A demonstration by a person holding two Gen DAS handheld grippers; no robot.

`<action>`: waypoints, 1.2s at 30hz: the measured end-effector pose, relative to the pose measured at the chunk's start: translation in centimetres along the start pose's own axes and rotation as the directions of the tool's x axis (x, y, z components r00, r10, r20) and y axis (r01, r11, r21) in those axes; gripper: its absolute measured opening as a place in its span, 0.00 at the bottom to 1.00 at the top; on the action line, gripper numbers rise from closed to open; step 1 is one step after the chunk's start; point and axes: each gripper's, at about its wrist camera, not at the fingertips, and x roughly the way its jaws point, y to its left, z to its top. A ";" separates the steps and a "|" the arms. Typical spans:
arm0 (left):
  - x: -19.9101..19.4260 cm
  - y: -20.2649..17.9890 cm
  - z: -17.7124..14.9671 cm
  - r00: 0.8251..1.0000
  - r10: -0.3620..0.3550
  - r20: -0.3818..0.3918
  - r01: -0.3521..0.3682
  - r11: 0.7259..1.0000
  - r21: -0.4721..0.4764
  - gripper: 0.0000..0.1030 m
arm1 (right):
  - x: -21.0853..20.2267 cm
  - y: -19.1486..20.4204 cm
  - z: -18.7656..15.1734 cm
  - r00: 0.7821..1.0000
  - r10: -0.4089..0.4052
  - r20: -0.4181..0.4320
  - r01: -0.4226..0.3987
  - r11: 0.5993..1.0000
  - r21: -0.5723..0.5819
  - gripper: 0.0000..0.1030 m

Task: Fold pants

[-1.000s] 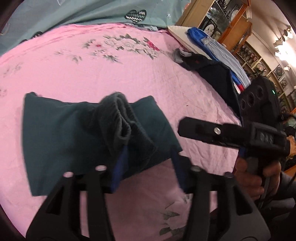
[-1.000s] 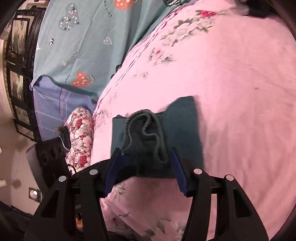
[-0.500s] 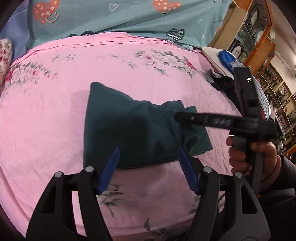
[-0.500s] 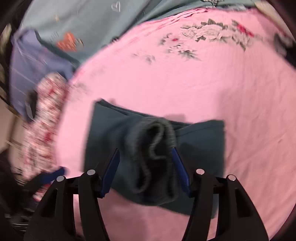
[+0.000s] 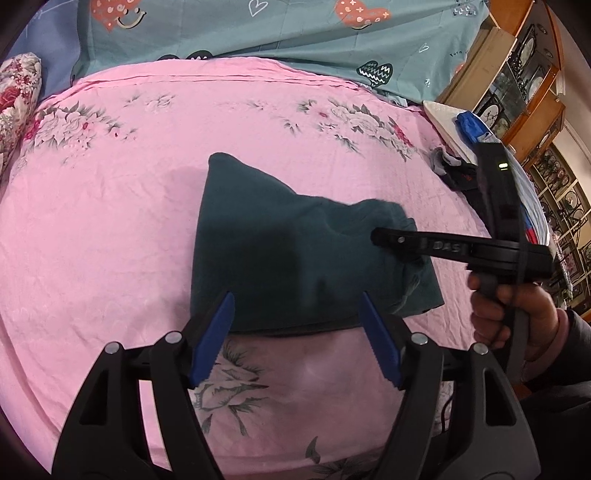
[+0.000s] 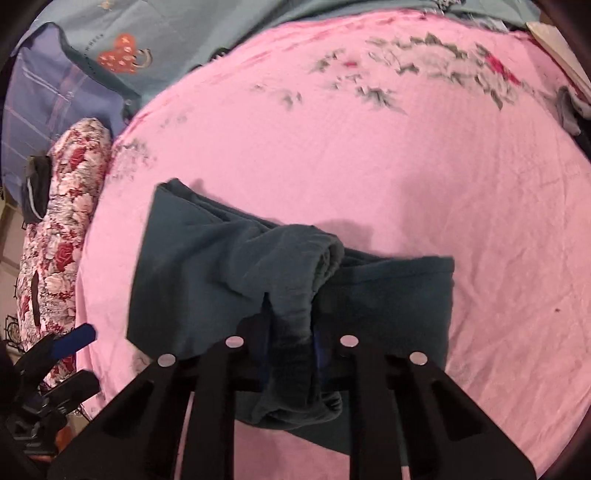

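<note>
Dark teal pants (image 5: 280,251) lie folded in a thick bundle on the pink floral bedsheet (image 5: 110,229). My left gripper (image 5: 295,332) is open and empty, just short of the bundle's near edge. My right gripper (image 6: 290,332) is shut on the pants' ribbed waistband (image 6: 295,280), which bunches up over the folded cloth (image 6: 192,273). In the left wrist view the right gripper (image 5: 384,236) reaches in from the right over the bundle's right end, held by a hand (image 5: 509,314).
A teal heart-print cloth (image 5: 258,29) lies behind the sheet. A floral pillow (image 6: 62,221) lies at the left. A pile of dark and blue clothes (image 5: 465,173) sits at the bed's right edge, with wooden shelves (image 5: 524,85) beyond.
My left gripper let go of the pants and drew back. My right gripper closed on the waistband and carried it across the bundle.
</note>
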 end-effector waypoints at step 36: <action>10.0 -3.9 2.2 0.973 0.161 -0.163 -0.136 0.979 0.154 0.77 | -1.9 -5.0 1.3 0.994 0.021 0.106 -0.025 0.999 0.044 0.44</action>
